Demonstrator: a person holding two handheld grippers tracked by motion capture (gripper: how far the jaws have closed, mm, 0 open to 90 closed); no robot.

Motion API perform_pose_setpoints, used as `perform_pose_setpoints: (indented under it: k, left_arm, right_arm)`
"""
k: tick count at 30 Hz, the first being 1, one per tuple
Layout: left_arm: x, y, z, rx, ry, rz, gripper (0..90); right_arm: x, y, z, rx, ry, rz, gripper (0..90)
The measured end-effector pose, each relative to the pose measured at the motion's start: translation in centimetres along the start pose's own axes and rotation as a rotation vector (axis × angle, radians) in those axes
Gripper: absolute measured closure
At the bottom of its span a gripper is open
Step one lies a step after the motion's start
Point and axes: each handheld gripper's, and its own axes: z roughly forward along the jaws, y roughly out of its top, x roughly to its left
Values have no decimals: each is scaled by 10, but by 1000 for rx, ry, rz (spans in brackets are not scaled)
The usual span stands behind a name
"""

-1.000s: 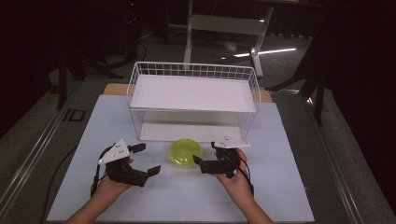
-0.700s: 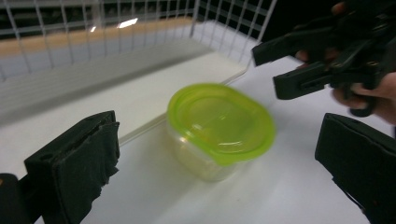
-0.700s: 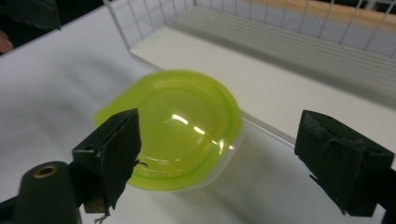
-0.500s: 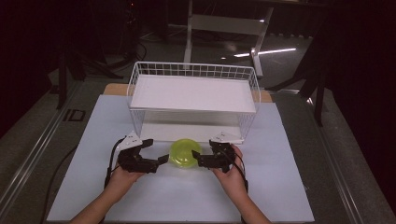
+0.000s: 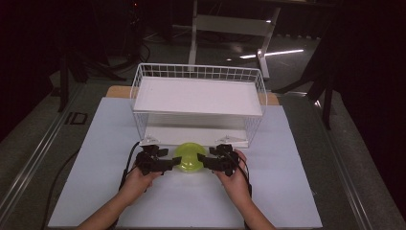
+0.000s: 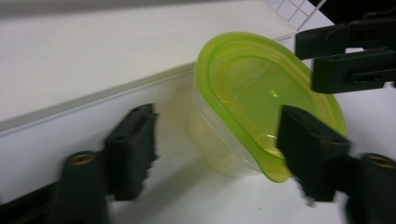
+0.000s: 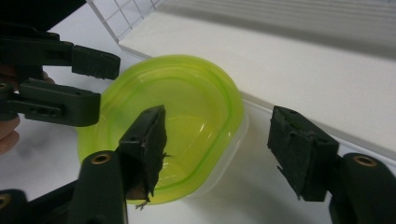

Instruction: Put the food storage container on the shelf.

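Two hand-held grippers are closing in on a green-lidded tub [image 5: 189, 157] that is sitting on the white worktop [image 5: 95, 143], midway along its width and a little toward the near edge, just in front of the wire rack [image 5: 198, 103]. The left gripper [image 5: 173, 164] is coming at the tub from the worktop's left side and the right gripper [image 5: 205, 161] from the right, each jaw tip lying at the lid's rim.

The jaws of both have just been closing and are standing about half open. In the left gripper view, the left gripper [image 6: 219, 149] is straddling the near end of the tub [image 6: 252, 107], one jaw overlapping the lid's edge and the other well clear of the clear wall. In the right gripper view, the right gripper [image 7: 229, 149] is doing the same at its end of the tub [image 7: 182, 121], one jaw over the lid and the other apart from it. Neither pair appears to be pinching yet.

The step in hand looks like a two-sided grasp. The next move is likely calling for both pairs of jaws to seat on the rim evenly, so that the tub is not skidding toward the rack or tipping as it is being lifted.
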Motion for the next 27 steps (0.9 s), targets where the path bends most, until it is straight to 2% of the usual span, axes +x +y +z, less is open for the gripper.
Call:
perform_pose_setpoints:
  k: [2,5,9,10,12,16,19,20,22,24,27]
  left_arm:
    - [0,0,1,4,0,-4,338]
    - [1,1,1,7,-30,-18,446]
    - [-1,2,0,5,-38,-24,567]
    - [-2,1,0,7,-32,-16,569]
    - [-2,1,-1,20,-50,-22,583]
    - [-4,0,-3,26,-44,-24,596]
    - [-6,-1,-4,28,-46,-40,614]
    - [-6,-2,-5,26,-53,-45,636]
    - [-8,-3,-6,25,-59,-42,648]
    - [-12,-3,-7,27,-61,-27,658]
    - [-16,-4,-8,36,-69,-24,674]
  right_arm:
    - [0,-1,1,2,2,11,426]
    - [-1,-3,3,13,5,24,437]
    - [-2,-3,2,24,29,67,516]
    - [-2,-3,2,26,34,69,524]
    - [0,-3,1,34,31,68,530]
    - [1,-3,0,37,38,88,548]
    - [2,-4,-2,33,29,105,611]
    - [2,-4,-4,43,9,95,682]
    - [1,-6,-5,41,21,98,688]
    - [3,-7,-7,45,12,81,688]
    - [5,-9,-10,48,3,67,697]
